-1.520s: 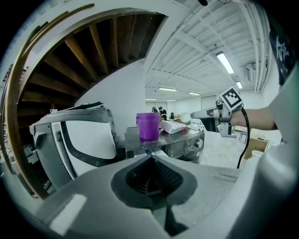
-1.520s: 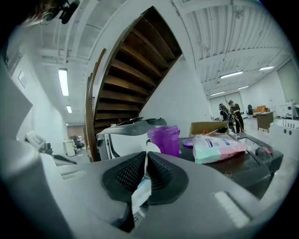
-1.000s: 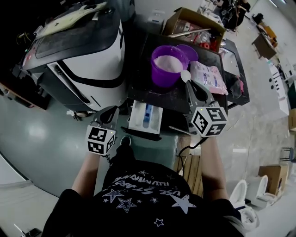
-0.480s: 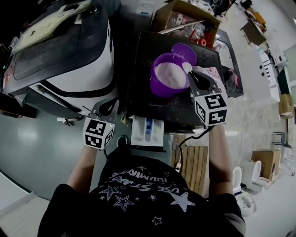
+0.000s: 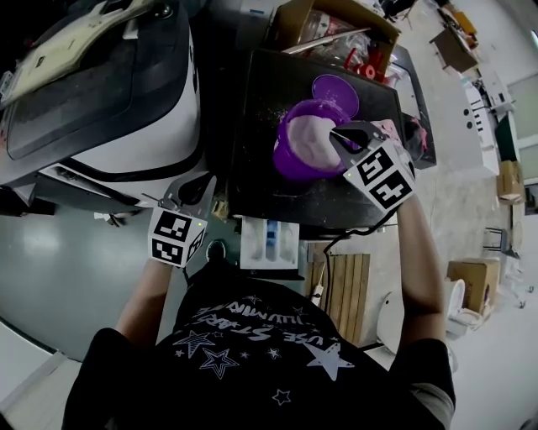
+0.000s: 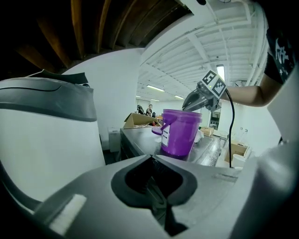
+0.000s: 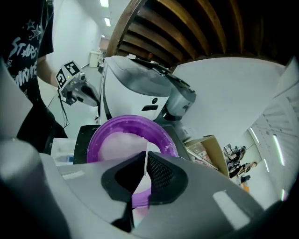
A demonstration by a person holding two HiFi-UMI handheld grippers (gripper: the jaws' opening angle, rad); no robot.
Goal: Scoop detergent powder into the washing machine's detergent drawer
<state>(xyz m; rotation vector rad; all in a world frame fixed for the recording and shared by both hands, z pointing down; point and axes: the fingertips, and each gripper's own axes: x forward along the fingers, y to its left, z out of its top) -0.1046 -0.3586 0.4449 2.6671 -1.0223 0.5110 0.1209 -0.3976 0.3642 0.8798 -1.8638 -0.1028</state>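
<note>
Scooping is just starting: the right gripper (image 5: 335, 134), jaws pinching a thin white scoop handle (image 7: 145, 163), is pointing into the purple tub (image 5: 286, 164) of powder (image 5: 307, 147). The left gripper (image 5: 200, 186), shut and empty, is hanging near the open drawer (image 5: 269, 243). Next, I judge, a filled scoop is needing a level carry to that drawer

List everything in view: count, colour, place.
Washer: 1, white and black, left of the table.
Table: 1, dark, centre.
Tub: 1, purple, holds white powder, on the table.
Lid: 1, purple, on the table behind the tub.
Packet: 1, pink and white, right of the tub.
Box: 1, brown cardboard, behind the table.
Drawer: 1, white with a blue part, open, at the table's near edge.
Slats: 1 set, wooden, on the floor.
Scoop: 1, white, in the right gripper.
Left gripper: 1, grey, shut, empty, left of the drawer.
Right gripper: 1, grey, shut on the scoop, over the tub.
</note>
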